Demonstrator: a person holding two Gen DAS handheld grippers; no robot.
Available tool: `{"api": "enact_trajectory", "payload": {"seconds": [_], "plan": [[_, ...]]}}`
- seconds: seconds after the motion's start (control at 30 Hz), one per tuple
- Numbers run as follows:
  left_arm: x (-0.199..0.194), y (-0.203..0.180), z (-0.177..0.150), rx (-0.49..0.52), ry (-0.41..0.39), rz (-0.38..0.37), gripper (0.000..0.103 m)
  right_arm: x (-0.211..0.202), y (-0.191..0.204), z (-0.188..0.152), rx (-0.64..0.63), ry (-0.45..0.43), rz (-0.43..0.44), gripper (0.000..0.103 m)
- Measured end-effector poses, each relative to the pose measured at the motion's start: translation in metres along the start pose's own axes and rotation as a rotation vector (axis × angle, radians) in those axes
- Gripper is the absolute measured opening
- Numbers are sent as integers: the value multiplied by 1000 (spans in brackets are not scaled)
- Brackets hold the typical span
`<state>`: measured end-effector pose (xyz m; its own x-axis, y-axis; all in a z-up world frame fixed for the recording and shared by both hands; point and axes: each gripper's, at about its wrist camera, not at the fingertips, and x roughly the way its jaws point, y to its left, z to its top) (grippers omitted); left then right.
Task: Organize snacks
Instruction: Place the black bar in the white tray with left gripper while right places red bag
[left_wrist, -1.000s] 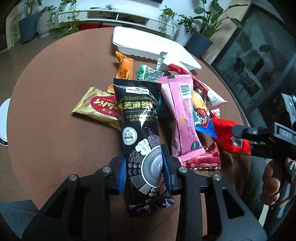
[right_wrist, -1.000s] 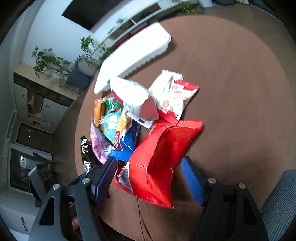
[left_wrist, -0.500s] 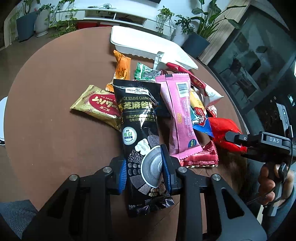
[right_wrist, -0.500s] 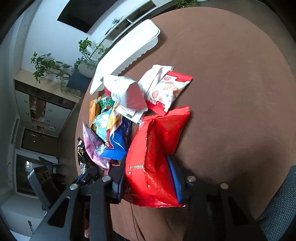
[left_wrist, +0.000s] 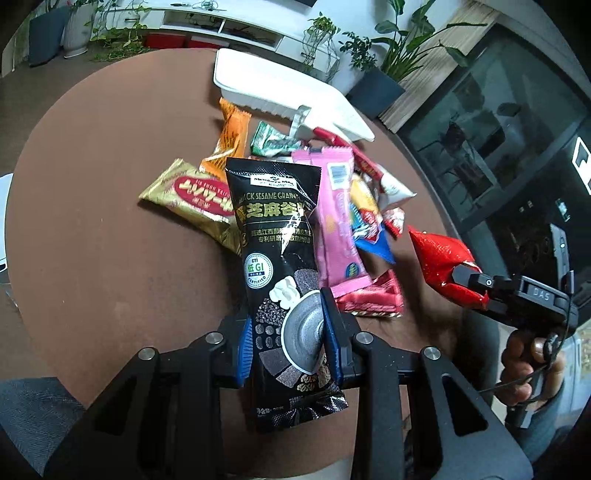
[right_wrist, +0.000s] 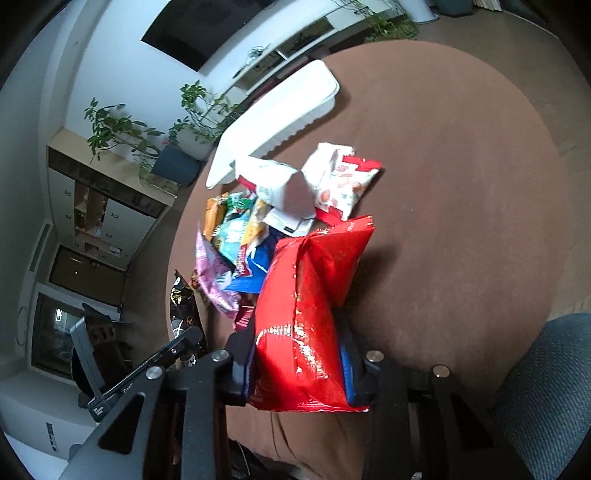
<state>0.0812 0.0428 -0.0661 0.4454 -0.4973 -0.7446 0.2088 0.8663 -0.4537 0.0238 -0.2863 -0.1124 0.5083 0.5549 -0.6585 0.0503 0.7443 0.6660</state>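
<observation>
My left gripper (left_wrist: 288, 332) is shut on the lower part of a long black sesame snack pack (left_wrist: 277, 229), which reaches out over the snack pile. My right gripper (right_wrist: 299, 362) has a crumpled red snack bag (right_wrist: 310, 295) between its blue pads, which press into the bag's sides as the jaws go on closing. In the left wrist view the red snack bag (left_wrist: 439, 254) hangs clear of the table to the right of the pile, with the right gripper (left_wrist: 465, 284) and a hand behind it. A white tray (left_wrist: 280, 88) lies at the far edge.
On the round brown table (left_wrist: 92, 258) lie a pink pack (left_wrist: 336, 221), a gold pack (left_wrist: 192, 199), an orange pack (left_wrist: 232, 129), a green wrapper (left_wrist: 269, 140), a blue bag (left_wrist: 373, 240), a dark red pack (left_wrist: 373, 299) and a white-and-red bag (right_wrist: 343, 184). Potted plants and shelving stand beyond.
The right gripper's jaws closed from wide apart onto the red bag and drew it off the pile toward the right. The left gripper kept hold of the black pack and barely moved.
</observation>
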Motion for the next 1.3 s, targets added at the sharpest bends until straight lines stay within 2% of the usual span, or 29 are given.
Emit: {"api": "enact_trajectory", "payload": {"seconds": [0.13,0.3,0.43,0.57,0.8,0.97,1.1,1.3], "plan": [[-12,3,18,-5,-33,-9,29,-12,-3,14,-9,-47,-7,36],[-26,14,66,7,-81,5,29,-30,-15,51,-16,-132,-58,36],[-23,17,123,50,-90,29,29,-43,-23,102,-37,-225,-118,36],[-7,11,176,110,-83,80,29,-30,-11,160,-121,-263,-162,36],[43,6,250,146,-38,139,29,44,39,233,-355,-207,-227,36],[93,3,285,178,10,207,29,105,52,251,-450,-134,-299,36],[128,2,297,196,55,242,29,132,57,249,-518,-111,-358,36],[168,-1,284,209,109,272,29,154,64,246,-600,-93,-447,36]]}}
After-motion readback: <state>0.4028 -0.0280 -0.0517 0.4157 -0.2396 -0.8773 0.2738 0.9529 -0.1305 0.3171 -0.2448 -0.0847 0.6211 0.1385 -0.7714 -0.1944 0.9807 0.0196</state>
